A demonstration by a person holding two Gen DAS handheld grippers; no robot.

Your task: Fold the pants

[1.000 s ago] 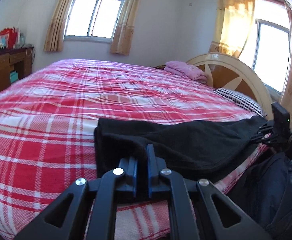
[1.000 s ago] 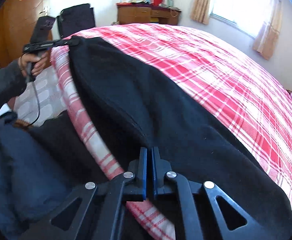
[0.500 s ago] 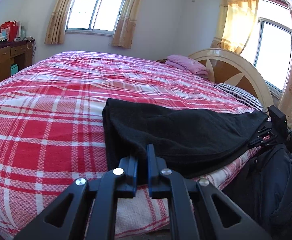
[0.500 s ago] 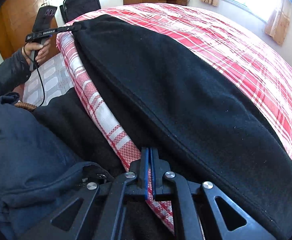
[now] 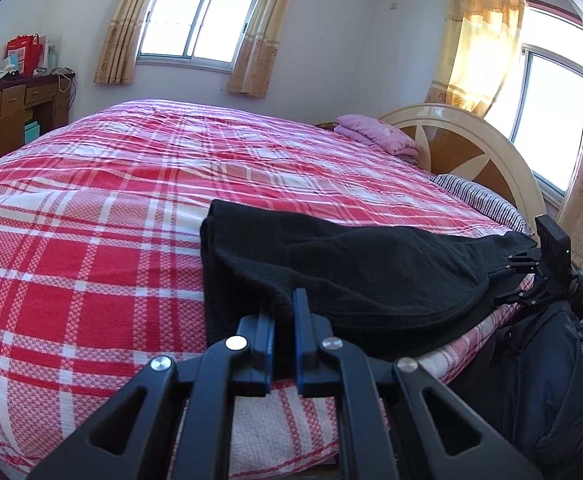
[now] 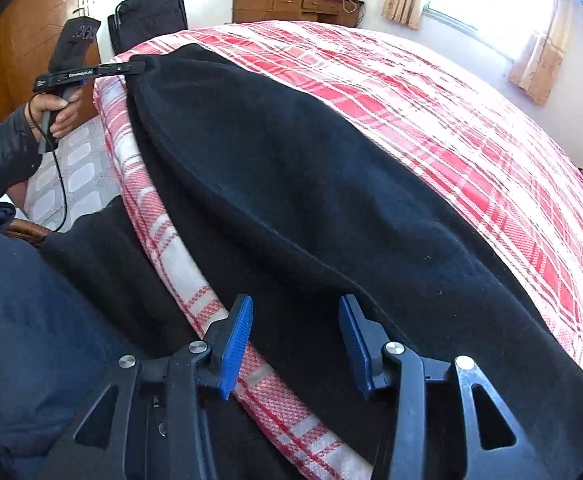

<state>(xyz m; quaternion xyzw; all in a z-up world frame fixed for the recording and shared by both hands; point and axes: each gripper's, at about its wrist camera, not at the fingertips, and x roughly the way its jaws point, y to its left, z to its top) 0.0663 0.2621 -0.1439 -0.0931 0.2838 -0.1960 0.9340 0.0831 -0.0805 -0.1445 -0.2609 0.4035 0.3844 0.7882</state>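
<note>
The black pants lie folded lengthwise along the near edge of the bed, also in the right wrist view. My left gripper is shut on the pants' near-left corner edge. It shows from the side in the right wrist view, pinching the far end of the pants. My right gripper is open, its blue pads on either side of the pants' edge, gripping nothing. It shows at the right end of the pants in the left wrist view.
The bed has a red plaid cover, a wooden headboard, a pink folded cloth and a striped pillow. A wooden desk and a dark chair stand beyond. My dark jacket is close at the bed edge.
My right gripper has opened and let go of the pants' end. The pants have been pulled further onto the bed. The left gripper stays shut on its corner.
</note>
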